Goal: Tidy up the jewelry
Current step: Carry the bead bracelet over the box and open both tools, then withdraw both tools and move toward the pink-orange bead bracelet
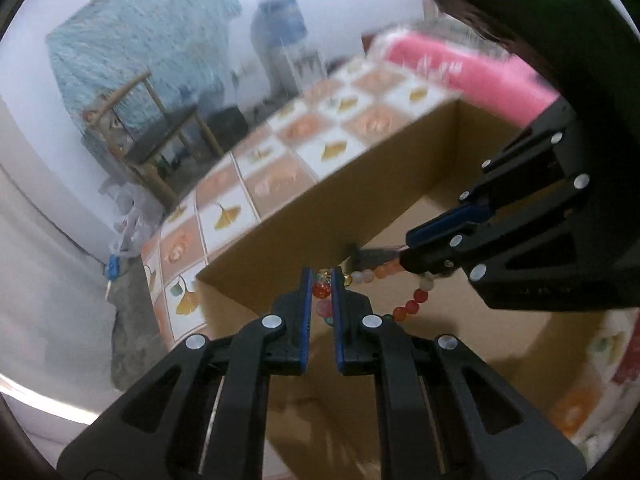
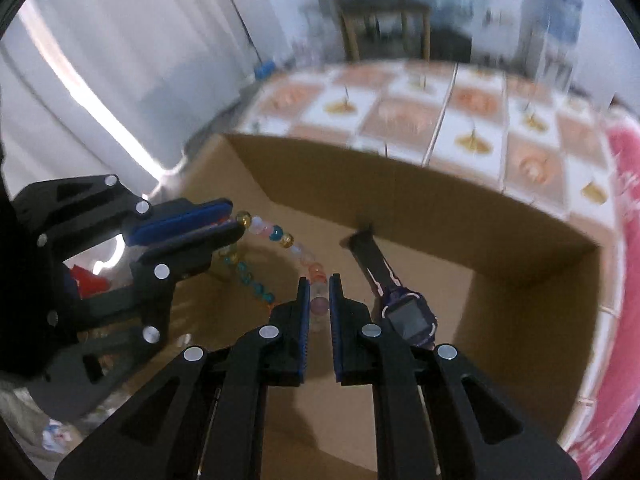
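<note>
A string of coloured beads (image 1: 404, 309) hangs stretched between my two grippers over an open cardboard box (image 1: 280, 236). My left gripper (image 1: 323, 280) is shut on one end of the beads. My right gripper (image 2: 319, 284) is shut on the other end, and it shows at the right of the left wrist view (image 1: 408, 252). In the right wrist view the beads (image 2: 280, 238) run in a loop from the left gripper (image 2: 234, 220) to my fingers. A dark purple smartwatch (image 2: 406, 316) lies on the floor of the box (image 2: 440, 220).
The box stands on a table with a tiled leaf-and-flower cloth (image 1: 320, 128). A pink package (image 1: 460, 68) lies behind the box. A wooden chair (image 1: 160, 128) and a water dispenser (image 1: 280, 48) stand beyond the table.
</note>
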The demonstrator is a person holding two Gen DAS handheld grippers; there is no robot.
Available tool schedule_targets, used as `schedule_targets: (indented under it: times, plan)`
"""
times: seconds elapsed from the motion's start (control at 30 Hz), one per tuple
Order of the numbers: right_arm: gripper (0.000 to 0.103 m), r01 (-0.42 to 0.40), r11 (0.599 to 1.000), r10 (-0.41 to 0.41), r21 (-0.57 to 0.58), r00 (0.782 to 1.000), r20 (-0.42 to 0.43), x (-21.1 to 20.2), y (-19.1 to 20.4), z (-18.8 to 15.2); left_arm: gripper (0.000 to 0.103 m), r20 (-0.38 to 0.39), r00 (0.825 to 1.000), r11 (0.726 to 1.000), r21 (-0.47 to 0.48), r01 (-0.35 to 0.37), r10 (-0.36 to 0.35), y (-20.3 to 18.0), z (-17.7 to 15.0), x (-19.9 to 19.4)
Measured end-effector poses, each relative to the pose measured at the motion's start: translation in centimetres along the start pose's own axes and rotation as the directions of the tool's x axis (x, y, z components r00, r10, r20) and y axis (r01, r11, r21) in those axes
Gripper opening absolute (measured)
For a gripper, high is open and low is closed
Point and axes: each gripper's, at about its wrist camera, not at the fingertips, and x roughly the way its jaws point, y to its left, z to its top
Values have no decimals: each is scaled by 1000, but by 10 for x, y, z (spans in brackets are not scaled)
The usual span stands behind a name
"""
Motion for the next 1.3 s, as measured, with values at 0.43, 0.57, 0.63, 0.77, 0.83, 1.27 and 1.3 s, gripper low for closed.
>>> schedule_targets:
  times: [0.43, 0.57, 0.63, 0.77, 0.83, 1.27, 1.3]
  plan:
    - [11, -33, 992, 60, 124, 973, -225, 73, -25, 4, 9, -170, 984, 994, 101, -33, 50, -5, 4, 44]
    - [21, -47, 989, 72, 139, 981, -181, 61, -25, 1, 16, -149, 988, 997, 63, -38, 48, 2, 4, 32]
    - [27, -44, 989, 61, 140, 991, -121, 41, -23, 1, 27, -115, 993, 999, 22, -36, 38, 8, 5, 18]
    - [42, -78, 985, 70, 154, 996, 56, -18, -17, -11, 59, 20, 1000, 996, -89, -18, 20, 26, -4, -38]
    - [47, -97, 984, 69, 150, 981, 182, -60, -8, -29, 69, 85, 996, 988, -153, -3, 17, 36, -17, -68]
    - [74, -78, 988, 26, 132, 933, 359, -95, 38, -212, 90, 129, 991, 910, -413, 24, 32, -2, -160, -138]
    - [74, -68, 987, 16, 144, 942, 336, -87, 38, -222, 90, 98, 995, 907, -421, 10, 35, -7, -167, -130]
